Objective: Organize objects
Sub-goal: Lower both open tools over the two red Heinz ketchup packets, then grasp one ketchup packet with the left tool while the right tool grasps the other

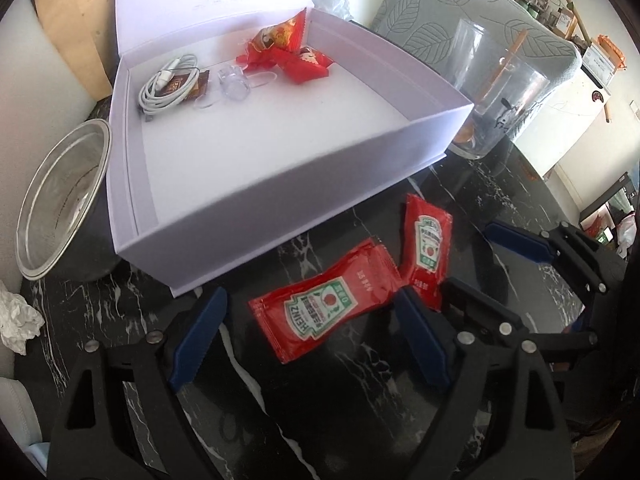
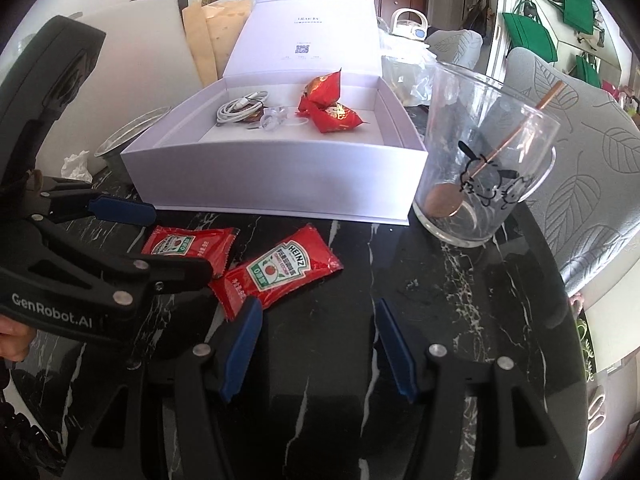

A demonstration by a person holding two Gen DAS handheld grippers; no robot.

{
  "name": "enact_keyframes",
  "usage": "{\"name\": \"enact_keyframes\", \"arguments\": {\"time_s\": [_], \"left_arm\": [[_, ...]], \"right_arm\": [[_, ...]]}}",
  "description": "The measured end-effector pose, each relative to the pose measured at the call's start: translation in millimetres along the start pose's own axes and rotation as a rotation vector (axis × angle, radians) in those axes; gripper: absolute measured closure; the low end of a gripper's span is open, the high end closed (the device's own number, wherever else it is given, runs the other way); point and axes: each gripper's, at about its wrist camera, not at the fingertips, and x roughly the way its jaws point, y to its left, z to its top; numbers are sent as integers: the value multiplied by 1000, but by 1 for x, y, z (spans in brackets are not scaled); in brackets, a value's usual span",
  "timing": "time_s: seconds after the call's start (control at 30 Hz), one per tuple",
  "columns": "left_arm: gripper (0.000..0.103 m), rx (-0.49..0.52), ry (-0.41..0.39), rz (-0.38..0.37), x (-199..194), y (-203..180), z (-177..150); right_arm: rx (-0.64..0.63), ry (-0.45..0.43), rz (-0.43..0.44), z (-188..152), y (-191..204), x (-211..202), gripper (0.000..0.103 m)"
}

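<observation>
Jaws of the left gripper (image 1: 308,336) stand wide apart around a flat red Heinz ketchup sachet (image 1: 324,304), untouched; its twin red sachet (image 1: 425,248) overlaps by the right finger and could be dragged along. From the right wrist, the right gripper (image 2: 316,344) hangs half-open and empty, sachets up-left; the white cardboard box (image 2: 272,184) waits beyond.

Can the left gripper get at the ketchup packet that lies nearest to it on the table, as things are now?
Probably yes. The left gripper has its jaws open on either side of the nearest ketchup packet, which lies flat on the black marble table. Nothing covers it; only the second packet touches its far end.
</observation>
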Motion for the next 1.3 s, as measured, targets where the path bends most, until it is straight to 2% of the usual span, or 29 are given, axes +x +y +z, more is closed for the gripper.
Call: {"name": "enact_keyframes", "arguments": {"time_s": [0.2,0.3,0.4,0.47,0.57,0.7,0.83,1.03,1.3], "left_arm": [[18,-39,-21,6,0,10,3],[23,-51,-38,10,-2,13,2],[37,-15,-44,53,-3,9,0],[49,1,-48,47,-4,6,0],[58,23,-45,32,-6,2,-1],[64,48,-47,36,-7,-10,-8],[70,-21,-29,11,-12,-4,-11],[72,-90,-8,0,-18,13,-17],[71,-116,-15,29,-27,19,-31]], "right_arm": [[31,-2,10,3,-5,3,43],[66,-3,24,6,-8,5,43],[98,-4,30,10,-9,7,43],[114,-4,37,13,-9,8,43],[125,-11,56,18,-8,9,43],[135,-8,60,24,-7,12,43],[174,13,24,32,-6,21,43],[167,21,12,43,8,30,43],[108,15,-17,46,27,33,44]]}}
